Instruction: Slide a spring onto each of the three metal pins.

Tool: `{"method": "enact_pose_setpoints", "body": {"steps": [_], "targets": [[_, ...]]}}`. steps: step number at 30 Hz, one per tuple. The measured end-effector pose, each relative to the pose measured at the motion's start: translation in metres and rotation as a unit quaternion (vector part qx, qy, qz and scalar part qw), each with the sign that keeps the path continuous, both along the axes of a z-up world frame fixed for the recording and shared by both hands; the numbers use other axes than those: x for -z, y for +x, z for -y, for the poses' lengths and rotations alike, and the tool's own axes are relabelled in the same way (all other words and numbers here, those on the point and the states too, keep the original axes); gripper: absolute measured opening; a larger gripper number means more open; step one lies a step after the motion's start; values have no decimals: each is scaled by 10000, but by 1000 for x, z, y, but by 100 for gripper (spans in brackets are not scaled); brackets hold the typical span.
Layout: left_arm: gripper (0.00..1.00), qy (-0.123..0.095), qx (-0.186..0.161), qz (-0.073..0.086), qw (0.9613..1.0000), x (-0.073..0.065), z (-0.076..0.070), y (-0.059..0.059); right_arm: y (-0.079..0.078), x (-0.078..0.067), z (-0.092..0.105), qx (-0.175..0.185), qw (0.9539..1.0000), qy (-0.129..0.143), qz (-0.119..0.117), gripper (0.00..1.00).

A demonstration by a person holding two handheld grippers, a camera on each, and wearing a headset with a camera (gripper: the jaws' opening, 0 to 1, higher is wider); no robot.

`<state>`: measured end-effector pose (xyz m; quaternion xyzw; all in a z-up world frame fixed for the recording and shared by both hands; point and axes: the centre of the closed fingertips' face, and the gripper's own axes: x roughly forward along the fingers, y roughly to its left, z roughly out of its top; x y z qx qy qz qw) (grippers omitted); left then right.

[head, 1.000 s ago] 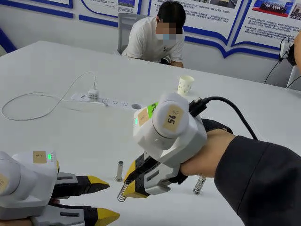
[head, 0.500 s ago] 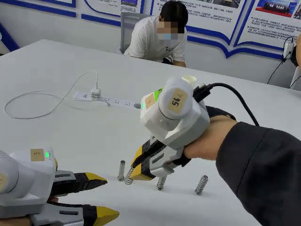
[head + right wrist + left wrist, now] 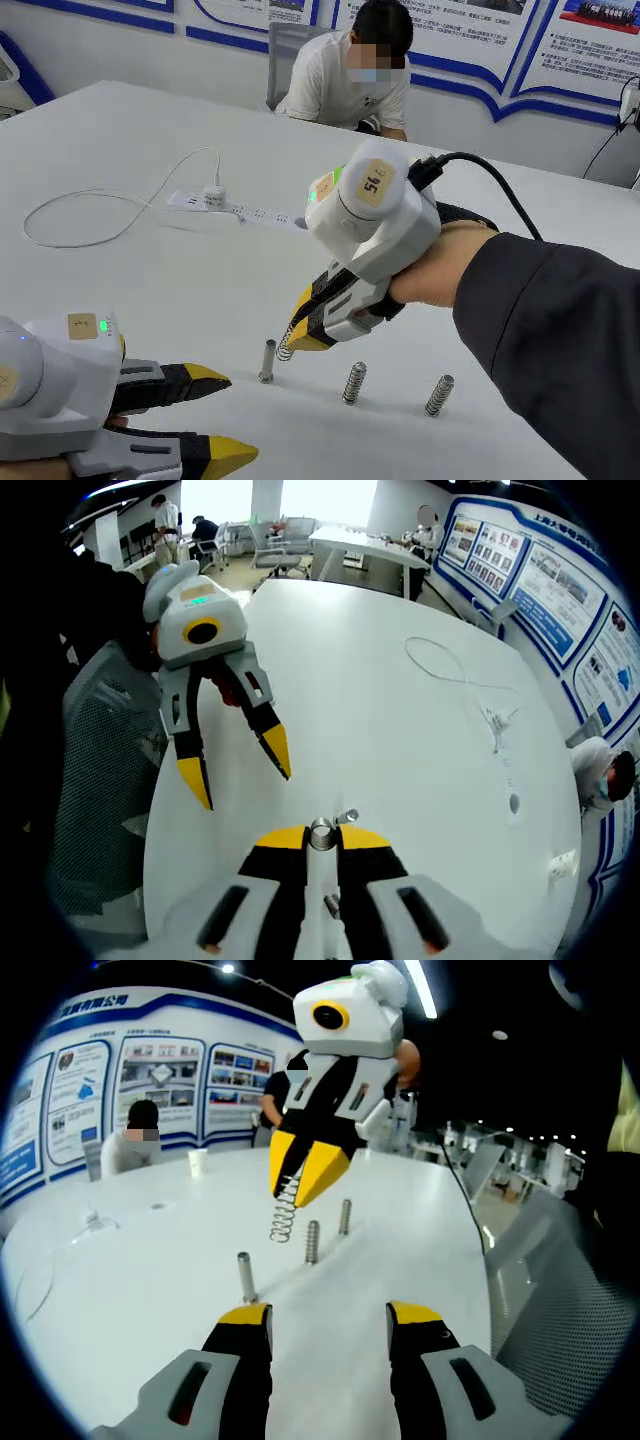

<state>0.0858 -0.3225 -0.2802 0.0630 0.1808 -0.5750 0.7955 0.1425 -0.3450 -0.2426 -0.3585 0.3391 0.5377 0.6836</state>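
The right gripper [image 3: 300, 335] had its jaws clamped on a spring [image 3: 285, 349]. The spring hung tilted from the yellow tips, its lower end close beside the top of the bare pin [image 3: 267, 360] but not over it. To that pin's right stood the middle pin [image 3: 354, 382] and the end pin [image 3: 438, 395], each upright on the white table [image 3: 150, 290] with a spring around it. The left gripper [image 3: 220, 415] sat low near the bare pin, jaws apart, holding nothing.
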Motion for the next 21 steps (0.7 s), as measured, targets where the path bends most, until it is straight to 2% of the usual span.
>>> {"method": "enact_pose_setpoints", "body": {"steps": [14, 21], "targets": [[47, 15, -118, -64, 9999, 4, -8, 3, 22, 12, -5, 128, 9999, -38, -37, 12], [47, 18, -148, -81, 9999, 5, -11, 5, 25, 17, -7, 103, 9999, -106, -65, 12]]}}
